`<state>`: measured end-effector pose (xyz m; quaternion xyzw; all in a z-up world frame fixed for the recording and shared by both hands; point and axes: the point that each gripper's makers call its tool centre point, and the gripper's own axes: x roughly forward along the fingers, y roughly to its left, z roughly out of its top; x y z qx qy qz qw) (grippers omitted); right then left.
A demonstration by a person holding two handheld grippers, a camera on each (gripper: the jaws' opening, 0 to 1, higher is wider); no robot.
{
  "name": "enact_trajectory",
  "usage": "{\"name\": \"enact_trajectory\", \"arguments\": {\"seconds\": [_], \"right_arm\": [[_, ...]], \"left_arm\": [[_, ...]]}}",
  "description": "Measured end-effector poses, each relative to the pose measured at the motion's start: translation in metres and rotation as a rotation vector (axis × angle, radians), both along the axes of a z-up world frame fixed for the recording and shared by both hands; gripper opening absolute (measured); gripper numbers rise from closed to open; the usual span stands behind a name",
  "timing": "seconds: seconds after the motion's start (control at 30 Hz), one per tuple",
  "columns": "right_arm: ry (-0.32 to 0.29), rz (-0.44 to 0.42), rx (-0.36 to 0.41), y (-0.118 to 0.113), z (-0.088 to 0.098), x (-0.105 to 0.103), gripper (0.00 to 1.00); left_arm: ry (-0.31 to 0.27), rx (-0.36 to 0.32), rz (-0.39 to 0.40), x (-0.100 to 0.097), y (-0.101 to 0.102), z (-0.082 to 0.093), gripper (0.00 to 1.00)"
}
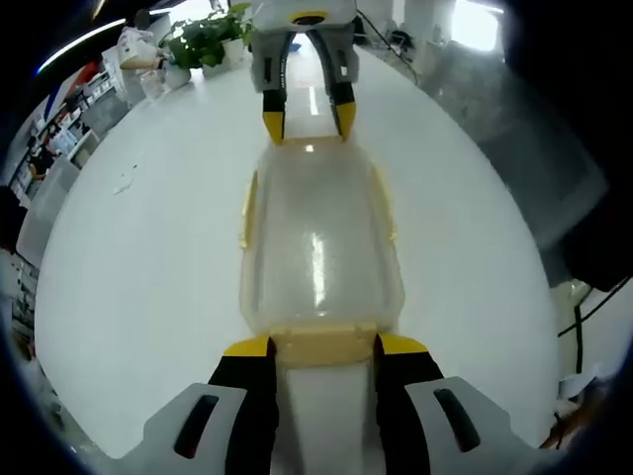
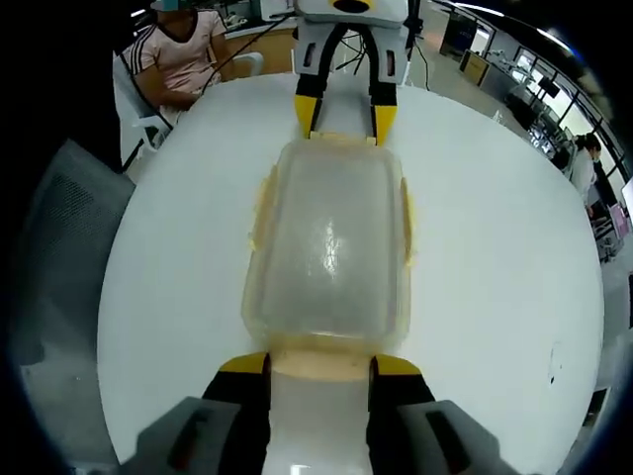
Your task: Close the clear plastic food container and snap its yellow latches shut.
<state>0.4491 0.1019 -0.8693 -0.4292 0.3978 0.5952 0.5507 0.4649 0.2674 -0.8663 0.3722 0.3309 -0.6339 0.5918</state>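
In my left gripper view, the left gripper [image 1: 323, 346] has its jaws apart, straddling the near end latch [image 1: 323, 343] of the clear container [image 1: 318, 247] lying on the white table [image 1: 148, 257]. The right gripper [image 2: 321, 366] (facing the opposite end) is likewise spread around its latch [image 2: 319, 364]; the lid sits on.

The clear container [image 1: 318, 252] lies flat on the white table [image 1: 148, 257], lid on top. Yellow latches [image 1: 247, 210] run along its sides and ends.
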Motion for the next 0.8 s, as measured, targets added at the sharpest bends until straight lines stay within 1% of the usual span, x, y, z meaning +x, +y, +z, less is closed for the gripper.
{"name": "enact_trajectory", "arguments": {"seconds": [0.03,0.13,0.3,0.47,0.57,0.63,0.8], "right_arm": [[0.003,-0.001,0.003,0.000,0.005,0.000,0.35],[-0.020,0.002,0.004,-0.001,0.016,0.004,0.35],[-0.042,-0.016,0.014,-0.003,0.040,0.007,0.36],[-0.080,-0.009,0.025,-0.006,0.067,0.008,0.36],[-0.089,-0.011,0.039,-0.009,0.076,0.008,0.36],[-0.086,-0.012,0.048,-0.012,0.079,0.008,0.36],[-0.092,-0.008,0.054,-0.013,0.082,0.003,0.36]], "left_arm": [[0.008,-0.002,0.004,0.000,0.000,0.004,0.35],[-0.002,-0.008,0.014,0.001,-0.001,0.019,0.35],[-0.047,-0.004,0.025,0.008,-0.003,0.047,0.35],[-0.081,0.015,0.030,0.007,-0.007,0.073,0.35],[-0.094,0.019,0.031,0.006,-0.009,0.082,0.35],[-0.090,0.012,0.036,0.005,-0.011,0.087,0.35],[-0.100,0.021,0.037,0.003,-0.015,0.089,0.35]]}}
